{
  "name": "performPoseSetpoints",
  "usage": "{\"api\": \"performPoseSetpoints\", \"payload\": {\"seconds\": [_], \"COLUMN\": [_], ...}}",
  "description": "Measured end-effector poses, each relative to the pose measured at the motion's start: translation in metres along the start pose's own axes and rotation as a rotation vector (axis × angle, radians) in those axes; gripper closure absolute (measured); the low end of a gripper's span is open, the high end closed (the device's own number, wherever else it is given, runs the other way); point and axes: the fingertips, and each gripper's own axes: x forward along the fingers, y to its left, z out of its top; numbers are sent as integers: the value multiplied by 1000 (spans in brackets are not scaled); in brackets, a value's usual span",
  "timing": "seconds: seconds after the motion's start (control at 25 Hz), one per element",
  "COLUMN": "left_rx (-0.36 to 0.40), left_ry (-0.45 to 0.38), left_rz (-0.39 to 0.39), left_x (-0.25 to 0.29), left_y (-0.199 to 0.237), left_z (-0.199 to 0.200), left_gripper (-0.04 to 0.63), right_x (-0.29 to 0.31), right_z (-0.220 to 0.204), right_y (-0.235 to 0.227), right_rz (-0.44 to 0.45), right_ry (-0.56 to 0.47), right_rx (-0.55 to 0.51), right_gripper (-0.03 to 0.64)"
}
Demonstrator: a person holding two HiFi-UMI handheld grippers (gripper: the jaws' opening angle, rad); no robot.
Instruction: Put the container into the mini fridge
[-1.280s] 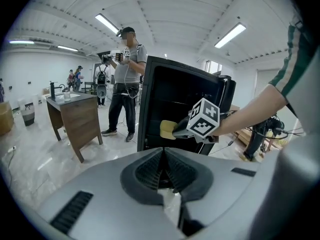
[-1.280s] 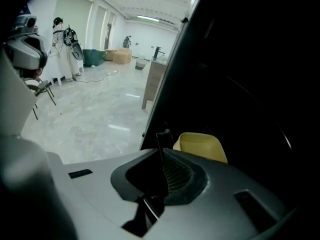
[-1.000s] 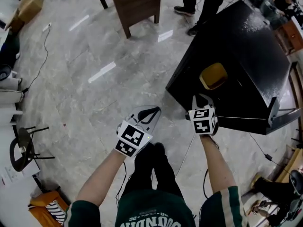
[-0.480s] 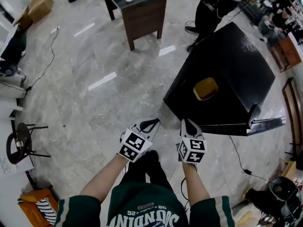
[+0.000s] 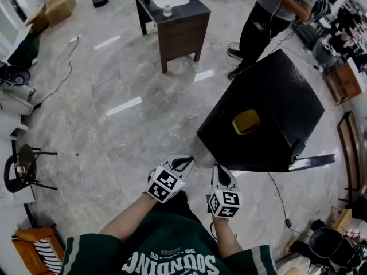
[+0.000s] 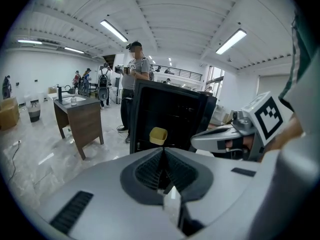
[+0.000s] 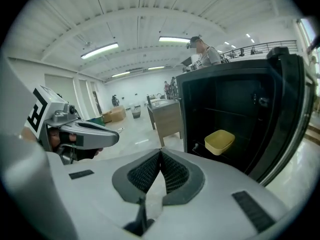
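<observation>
The yellow container (image 5: 246, 121) sits on a shelf inside the black mini fridge (image 5: 287, 96), whose door (image 5: 312, 160) stands open at the lower right. Both grippers hang close to my body, well short of the fridge opening. My left gripper (image 5: 184, 163) is shut and holds nothing. Beside it my right gripper (image 5: 220, 172) is also shut and holds nothing. In the left gripper view the container (image 6: 158, 135) shows past the shut jaw tips (image 6: 162, 156). The right gripper view shows the container (image 7: 220, 141) in the fridge (image 7: 235, 91) beyond its shut jaw tips (image 7: 160, 158).
A brown side table (image 5: 179, 30) with a white basin stands behind the fridge. A person (image 5: 275, 10) stands at the fridge's far side. A black chair (image 5: 23, 171) and cardboard boxes (image 5: 57, 4) are at the left. A cable (image 5: 281, 202) runs over the floor near the door.
Both grippers have drawn back from the fridge toward my body, the right one farthest. The container has stayed inside the fridge.
</observation>
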Motion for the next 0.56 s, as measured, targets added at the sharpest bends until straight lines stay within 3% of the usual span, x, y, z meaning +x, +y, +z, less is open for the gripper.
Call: {"api": "performPoseSetpoints", "payload": {"seconds": [0.56], "left_rx": [8], "left_ry": [-20], "left_rz": [-38], "left_x": [-5], "left_y": [17], "left_z": [8], "left_gripper": [580], "right_x": [9], "right_z": [22], "right_y": [7], "right_rz": [-18], "right_ry": [2], "right_rx": [-66], "right_gripper": [583]}}
